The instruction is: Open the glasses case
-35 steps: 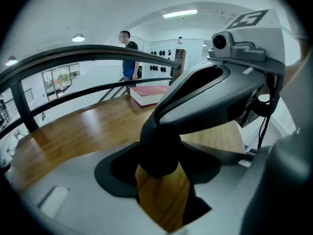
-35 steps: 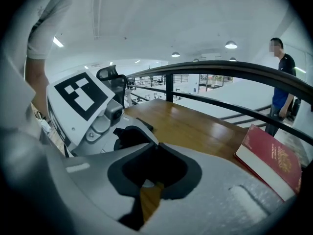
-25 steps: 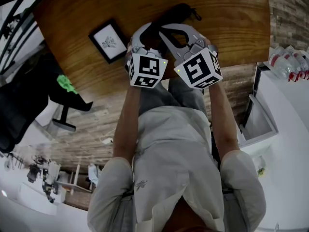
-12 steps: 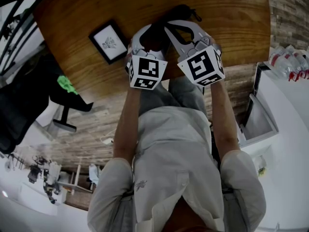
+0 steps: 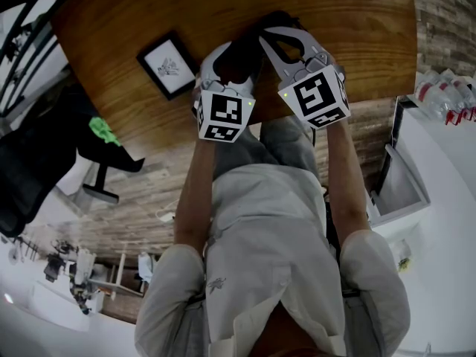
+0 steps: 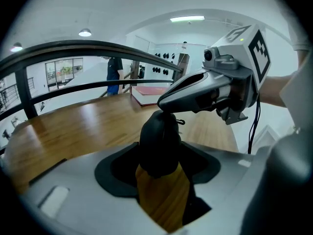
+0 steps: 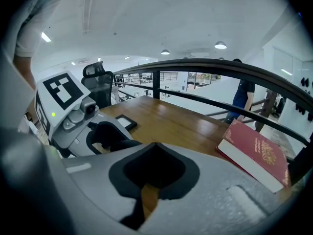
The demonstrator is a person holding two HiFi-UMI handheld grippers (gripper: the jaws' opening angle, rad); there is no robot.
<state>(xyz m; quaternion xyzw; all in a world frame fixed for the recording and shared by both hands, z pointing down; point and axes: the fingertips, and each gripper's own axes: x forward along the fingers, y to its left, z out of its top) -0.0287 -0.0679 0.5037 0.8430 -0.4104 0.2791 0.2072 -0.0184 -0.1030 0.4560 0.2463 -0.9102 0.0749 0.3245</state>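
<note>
Right gripper (image 5: 268,36) slid farther, jaws together; left gripper (image 5: 229,56) clamps half-hidden glasses case (image 6: 159,141)

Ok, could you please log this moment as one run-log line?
left tool: shut on glasses case | right tool: shut, tip at case's far end | case: not yet open | table: framed picture, red book

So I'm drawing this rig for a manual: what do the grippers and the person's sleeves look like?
The left gripper and right gripper both have curved grey jaws with black padded insides. Each carries a white cube with black square markers and a green light. A black cable hangs from the right one. The person wears a white short-sleeved shirt.
</note>
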